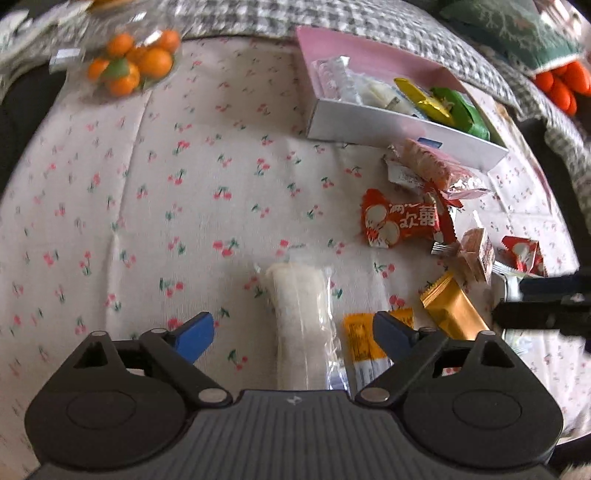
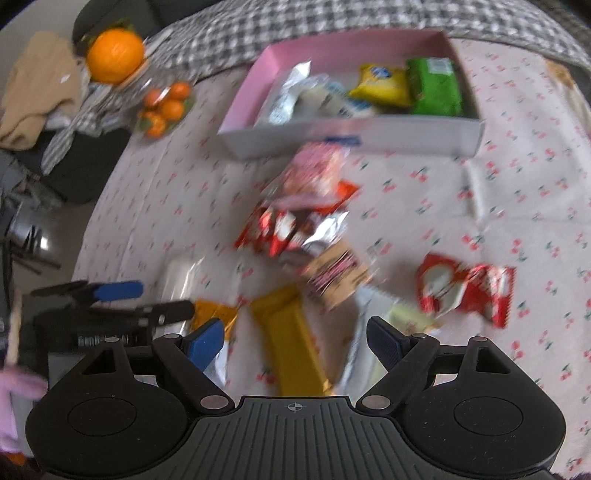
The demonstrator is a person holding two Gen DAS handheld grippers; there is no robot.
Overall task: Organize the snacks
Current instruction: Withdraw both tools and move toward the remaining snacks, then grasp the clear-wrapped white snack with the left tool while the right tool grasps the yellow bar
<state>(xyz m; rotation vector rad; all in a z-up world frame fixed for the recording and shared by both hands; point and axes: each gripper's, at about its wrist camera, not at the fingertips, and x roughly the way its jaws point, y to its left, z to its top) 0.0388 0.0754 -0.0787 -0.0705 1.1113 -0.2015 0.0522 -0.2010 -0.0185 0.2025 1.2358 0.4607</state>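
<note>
My left gripper (image 1: 293, 332) is open over the cherry-print tablecloth. A white roll in a clear wrapper (image 1: 301, 295) lies between its blue fingers, untouched, and an orange packet (image 1: 364, 341) sits by the right finger. My right gripper (image 2: 295, 339) is open too, with a gold bar (image 2: 284, 325) lying lengthwise between its fingers, not gripped. Loose snacks are piled beyond: red packets (image 2: 465, 288) (image 1: 400, 221) and a pink wafer pack (image 2: 317, 166). Behind them the pink-lined white box (image 2: 351, 129) (image 1: 388, 127) holds a green packet (image 2: 436, 86), a yellow one and some clear-wrapped ones.
A glass bowl of mandarins (image 1: 129, 66) (image 2: 166, 107) stands at the far left, with a large orange (image 2: 114, 55) behind it. A grey checked cloth (image 1: 332, 14) borders the back. The table edge drops off at the left in the right wrist view.
</note>
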